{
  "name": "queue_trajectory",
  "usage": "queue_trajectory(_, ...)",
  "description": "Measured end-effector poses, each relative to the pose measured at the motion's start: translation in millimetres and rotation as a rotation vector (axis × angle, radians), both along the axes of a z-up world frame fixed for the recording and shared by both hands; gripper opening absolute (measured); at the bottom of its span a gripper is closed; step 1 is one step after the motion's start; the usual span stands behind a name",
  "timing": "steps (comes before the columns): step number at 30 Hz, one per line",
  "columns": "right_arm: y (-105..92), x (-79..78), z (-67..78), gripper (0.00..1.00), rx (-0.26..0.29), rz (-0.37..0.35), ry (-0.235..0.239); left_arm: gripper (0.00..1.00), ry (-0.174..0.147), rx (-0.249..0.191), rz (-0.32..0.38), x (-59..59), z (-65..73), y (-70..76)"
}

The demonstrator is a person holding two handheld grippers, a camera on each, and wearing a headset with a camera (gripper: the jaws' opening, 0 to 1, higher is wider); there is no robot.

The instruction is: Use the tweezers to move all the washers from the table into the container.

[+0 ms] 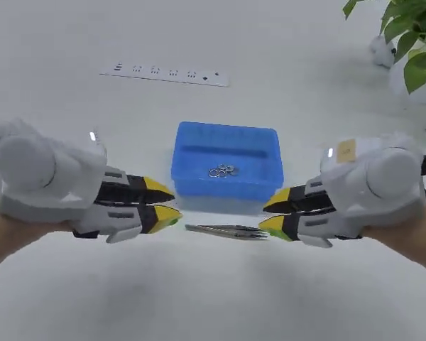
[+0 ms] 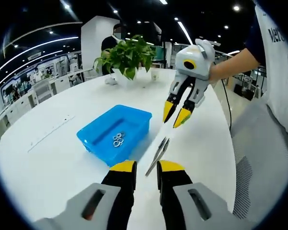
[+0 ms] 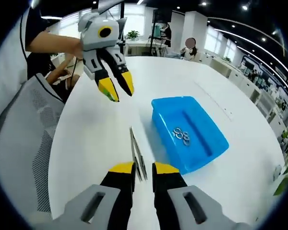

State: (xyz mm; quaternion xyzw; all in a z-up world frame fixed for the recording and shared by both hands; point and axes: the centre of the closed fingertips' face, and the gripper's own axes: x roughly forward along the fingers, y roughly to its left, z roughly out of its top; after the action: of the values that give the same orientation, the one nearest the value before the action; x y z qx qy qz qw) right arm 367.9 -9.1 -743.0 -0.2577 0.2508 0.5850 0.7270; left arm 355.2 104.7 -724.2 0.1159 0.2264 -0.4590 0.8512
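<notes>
Tweezers (image 1: pixel 226 231) lengthwise along the container (image 1: pixel 227 186) front, tips pointing left

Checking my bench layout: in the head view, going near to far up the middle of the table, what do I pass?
tweezers → blue container holding the washers → power strip

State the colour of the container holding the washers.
The container is bright blue, clearest in the head view.
</notes>
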Motion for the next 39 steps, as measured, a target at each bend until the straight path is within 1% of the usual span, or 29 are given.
queue_trajectory(1, -2.4, -1.1, 7.9, 0.15, 0.023, -0.006, -0.013, 0.24, 0.0, -0.001, 0.001, -2.8, 3.1, 3.1)
queue_trajectory(2, -4.0, -3.6, 14.3, 0.16, 0.043, -0.014, -0.014, 0.26, 0.003, -0.004, 0.003, -5.0, 5.4, 5.2)
queue_trajectory(3, -7.1, -7.4, 22.8, 0.18, 0.075, -0.034, 0.001, 0.28, 0.0, -0.011, 0.003, -8.2, 9.0, 7.7)
queue_trajectory(4, -8.8, -9.8, 31.8, 0.2, 0.107, -0.048, -0.012, 0.3, 0.001, -0.018, 0.002, -10.5, 11.2, 8.7)
queue_trajectory(5, -9.8, -10.5, 34.5, 0.21, 0.115, -0.051, -0.018, 0.31, 0.008, -0.026, 0.004, -14.0, 13.5, 9.8)
queue_trajectory(7, -17.1, -17.0, 38.0, 0.24, 0.107, -0.049, -0.02, 0.38, 0.01, -0.026, -0.01, -20.5, 16.5, 8.6)
queue_trajectory(8, -20.2, -21.2, 37.5, 0.27, 0.095, -0.053, -0.009, 0.41, 0.008, -0.01, -0.019, -24.2, 17.4, 8.3)
queue_trajectory(9, -23.4, -27.6, 34.5, 0.32, 0.076, -0.049, 0.02, 0.42, -0.007, 0.022, -0.033, -26.6, 17.2, 9.3)
queue_trajectory(10, -28.5, -34.7, 29.2, 0.34, 0.054, -0.06, 0.066, 0.42, -0.047, 0.079, -0.057, -29.1, 18.4, 10.5)
queue_trajectory(11, -31.6, -38.6, 26.7, 0.36, 0.04, -0.071, 0.085, 0.43, -0.056, 0.101, -0.066, -32.3, 19.8, 9.5)
queue_trajectory(13, -34.0, -49.3, 23.0, 0.43, 0.034, -0.06, 0.114, 0.52, -0.025, 0.083, -0.064, -37.7, 23.3, 5.5)
queue_trajectory(14, -34.7, -50.4, 21.6, 0.46, 0.034, -0.066, 0.109, 0.57, -0.017, 0.065, -0.067, -41.0, 27.3, 2.7)
queue_trajectory(15, -35.8, -53.3, 20.3, 0.49, 0.032, -0.082, 0.104, 0.63, -0.016, 0.052, -0.068, -42.5, 30.6, 0.9)
queue_trajectory(17, -35.1, -60.1, 23.6, 0.52, 0.04, -0.052, 0.077, 0.69, -0.023, 0.032, -0.085, -47.1, 37.2, -2.6)
queue_trajectory(18, -35.4, -59.9, 24.6, 0.53, 0.044, -0.055, 0.076, 0.71, -0.022, 0.026, -0.09, -48.6, 39.0, -3.5)
queue_trajectory(20, -31.1, -58.5, 34.7, 0.55, 0.092, -0.05, 0.047, 0.76, -0.018, 0.014, -0.093, -51.2, 42.6, -5.0)
queue_trajectory(23, -27.8, -54.0, 49.1, 0.63, 0.145, -0.059, 0.009, 0.82, -0.03, 0.004, -0.094, -51.9, 47.1, -5.7)
queue_trajectory(24, -29.5, -50.4, 52.8, 0.64, 0.154, -0.059, 0.0, 0.83, -0.033, -0.005, -0.094, -52.2, 49.5, -5.7)
queue_trajectory(26, -29.9, -48.3, 58.6, 0.64, 0.161, -0.051, -0.013, 0.85, -0.04, -0.015, -0.093, -52.7, 53.3, -5.5)
queue_trajectory(28, -30.5, -45.3, 62.9, 0.65, 0.174, -0.048, -0.022, 0.87, -0.051, -0.019, -0.094, -53.4, 56.4, -4.9)
queue_trajectory(31, -29.2, -44.2, 64.7, 0.71, 0.184, -0.05, -0.018, 0.9, -0.05, -0.026, -0.091, -54.4, 58.3, -3.1)
queue_trajectory(33, -30.1, -45.2, 62.3, 0.71, 0.171, -0.041, -0.014, 0.91, -0.05, -0.021, -0.09, -55.2, 58.4, -2.0)
queue_trajectory(36, -28.1, -47.0, 61.2, 0.73, 0.17, -0.035, -0.015, 0.95, -0.045, -0.019, -0.088, -56.7, 58.0, 0.0)
queue_trajectory(38, -28.0, -47.4, 60.0, 0.74, 0.165, -0.034, -0.016, 0.96, -0.033, -0.018, -0.091, -58.3, 57.9, 0.7)
queue_trajectory(39, -28.3, -47.2, 59.3, 0.75, 0.162, -0.034, -0.019, 0.97, -0.019, -0.003, -0.09, -59.4, 56.0, 2.9)
